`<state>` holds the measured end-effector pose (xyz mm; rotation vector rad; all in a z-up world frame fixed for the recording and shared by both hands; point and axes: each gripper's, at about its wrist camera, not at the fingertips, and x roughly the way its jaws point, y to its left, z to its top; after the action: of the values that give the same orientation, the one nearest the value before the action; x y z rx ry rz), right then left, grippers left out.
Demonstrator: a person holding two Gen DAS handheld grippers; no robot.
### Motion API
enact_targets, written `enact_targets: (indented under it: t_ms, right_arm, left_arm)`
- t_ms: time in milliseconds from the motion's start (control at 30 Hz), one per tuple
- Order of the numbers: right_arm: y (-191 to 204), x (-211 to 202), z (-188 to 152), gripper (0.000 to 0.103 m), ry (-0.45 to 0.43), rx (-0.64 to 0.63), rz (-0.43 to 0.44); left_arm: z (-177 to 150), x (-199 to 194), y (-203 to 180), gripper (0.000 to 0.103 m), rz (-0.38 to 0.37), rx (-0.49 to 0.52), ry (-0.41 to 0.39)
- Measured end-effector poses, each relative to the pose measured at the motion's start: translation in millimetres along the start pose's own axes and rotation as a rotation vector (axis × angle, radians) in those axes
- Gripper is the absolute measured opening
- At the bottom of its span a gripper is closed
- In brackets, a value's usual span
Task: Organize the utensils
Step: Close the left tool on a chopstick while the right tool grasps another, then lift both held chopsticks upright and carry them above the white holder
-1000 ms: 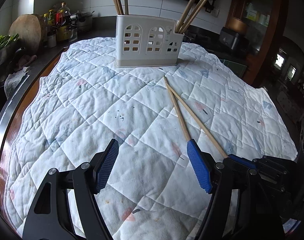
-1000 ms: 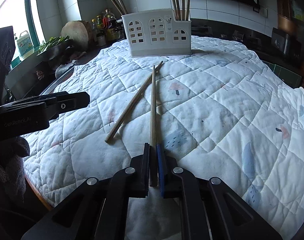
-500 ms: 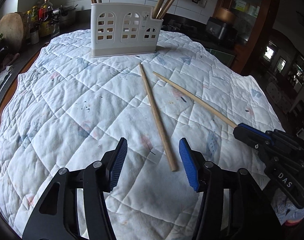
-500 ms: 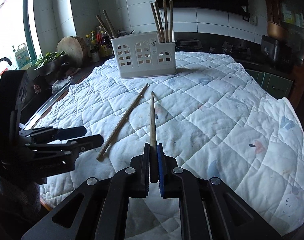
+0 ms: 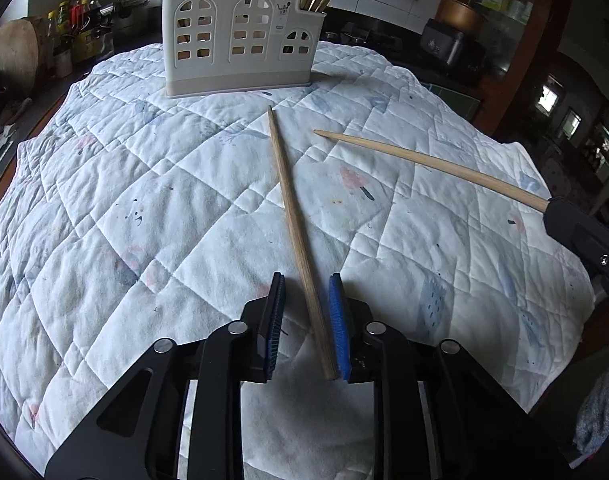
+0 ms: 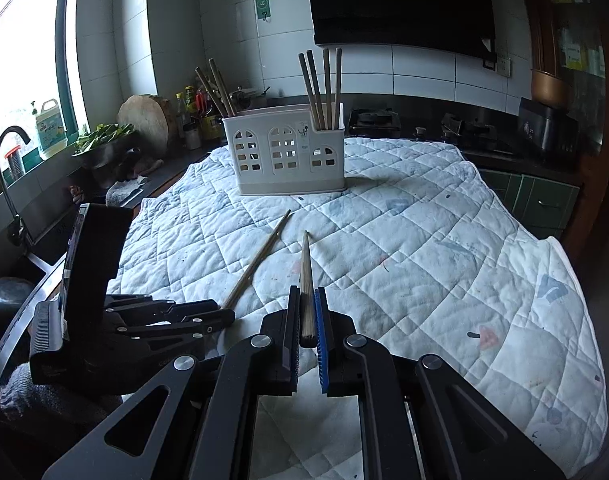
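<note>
A white utensil holder [image 5: 240,36] [image 6: 286,152] with several chopsticks upright in it stands at the far side of the quilted cloth. One wooden chopstick [image 5: 294,224] [image 6: 258,258] lies on the cloth; its near end lies between the fingers of my left gripper [image 5: 307,288], which is open with a narrow gap and low over the cloth. My right gripper [image 6: 306,300] is shut on a second chopstick [image 6: 306,276] [image 5: 428,164] and holds it above the cloth, tip toward the holder. The right gripper also shows at the right edge of the left wrist view [image 5: 576,232].
The white quilted cloth [image 5: 144,200] [image 6: 444,248] covers the counter. At the back left are bottles [image 6: 192,104], a round wooden board [image 6: 144,118], greens and a sink tap [image 6: 4,160]. A stove and appliances stand at the back right.
My left gripper moved forward around the lying chopstick's near end and narrowed its jaws. My right gripper lifted its chopstick off the cloth and drew back.
</note>
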<state>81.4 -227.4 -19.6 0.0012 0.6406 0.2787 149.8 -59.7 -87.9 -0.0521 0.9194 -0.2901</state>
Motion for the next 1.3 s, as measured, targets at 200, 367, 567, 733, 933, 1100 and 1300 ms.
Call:
enact_targets:
  t_ms: [200, 367, 567, 733, 933, 1100, 1300]
  right_arm:
    - [-0.9, -6.4, 10.0, 0.007, -0.021, -0.011, -0.004]
    - [-4.1, -12.2, 26.5, 0.007, -0.038, -0.021, 0.006]
    - [-6.7, -16.1, 53.6, 0.007, -0.057, -0.04, 0.031]
    - [-5.2, -17.9, 79.9, 0.007, -0.071, -0.072, 0.05]
    - [-2.8, -15.3, 115.0, 0.007, -0.079, -0.128, 0.049]
    - [-2.9, -10.1, 147.7, 0.007, -0.083, -0.158, 0.052]
    - [1.6, -9.0, 195.6, 0.007, -0.116, -0.189, 0.052]
  left_arm:
    - [3.0, -4.7, 4.3, 0.006, 0.021, -0.009, -0.009]
    - [10.4, -23.7, 12.5, 0.006, 0.001, -0.025, -0.052]
    - [33.2, -58.5, 20.6, 0.005, -0.011, -0.019, -0.148]
    - [59.6, -80.2, 24.0, 0.005, -0.023, 0.004, -0.209]
    - [89.7, -89.7, 32.0, 0.005, -0.052, 0.009, -0.226]
    - [119.0, -90.4, 38.9, 0.005, -0.059, 0.023, -0.21]
    - [154.8, -101.9, 41.8, 0.005, -0.04, 0.054, -0.232]
